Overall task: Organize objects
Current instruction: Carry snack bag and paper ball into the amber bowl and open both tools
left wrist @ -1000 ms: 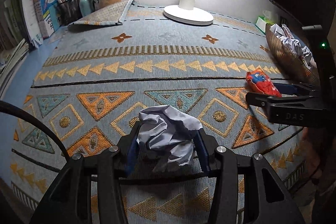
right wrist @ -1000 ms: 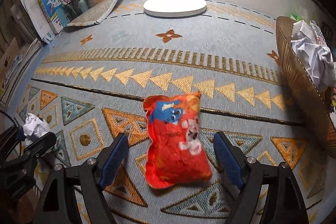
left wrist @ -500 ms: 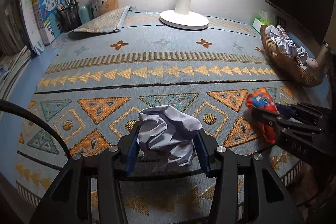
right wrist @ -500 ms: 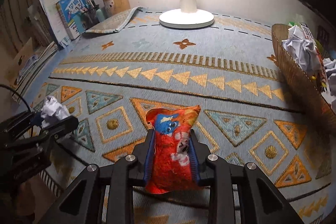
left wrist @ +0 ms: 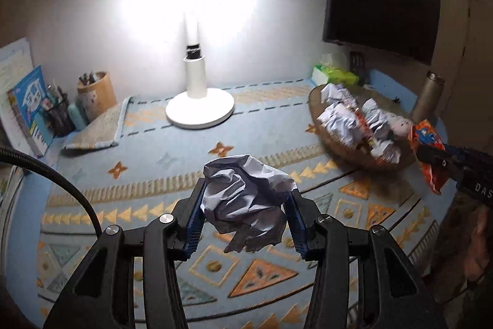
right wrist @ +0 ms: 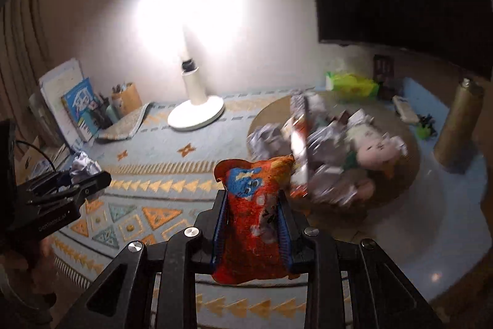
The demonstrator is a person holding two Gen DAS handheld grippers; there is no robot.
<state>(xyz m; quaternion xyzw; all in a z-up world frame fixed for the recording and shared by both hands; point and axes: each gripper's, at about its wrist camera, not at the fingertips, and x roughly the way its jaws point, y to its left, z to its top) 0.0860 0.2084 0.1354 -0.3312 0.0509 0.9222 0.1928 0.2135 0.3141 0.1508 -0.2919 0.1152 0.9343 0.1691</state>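
In the left wrist view, the left hand-held gripper (left wrist: pixel 245 213) is closed on a crumpled paper ball (left wrist: pixel 246 202), its blue-padded fingers (left wrist: pixel 194 219) pressing the ball from both sides and holding it above the patterned cloth (left wrist: pixel 148 174) that covers the surface. A white desk lamp (left wrist: pixel 199 110) stands on the far part of the cloth, with a pen cup (left wrist: pixel 96 94) and a blue book (left wrist: pixel 29 100) at the far left. To the right, a woven basket (left wrist: pixel 354 153) sits on the cloth, filled with more crumpled paper and a small plush toy. Just beyond its near rim, at the frame's right edge, the right hand-held gripper (left wrist: pixel 431 154) holds a red snack bag (left wrist: pixel 428 156) in the air.

In the right wrist view, the right hand-held gripper (right wrist: pixel 251 224) is clamped narrowly on the red snack bag (right wrist: pixel 254 218), which stands upright between the fingers, raised off the surface. The woven basket (right wrist: pixel 268 113) lies just ahead and to the right; its contents are motion-blurred, so only paper scraps and what seems to be a pale plush toy (right wrist: pixel 374 151) can be made out. A tall brown cylinder (right wrist: pixel 459 128) stands to the right of the basket, and a green tissue pack (right wrist: pixel 351 84) lies behind it. At the left edge, the left hand-held gripper (right wrist: pixel 83 174) holds the crumpled paper ball (right wrist: pixel 83 166) over the cloth (right wrist: pixel 160 174).
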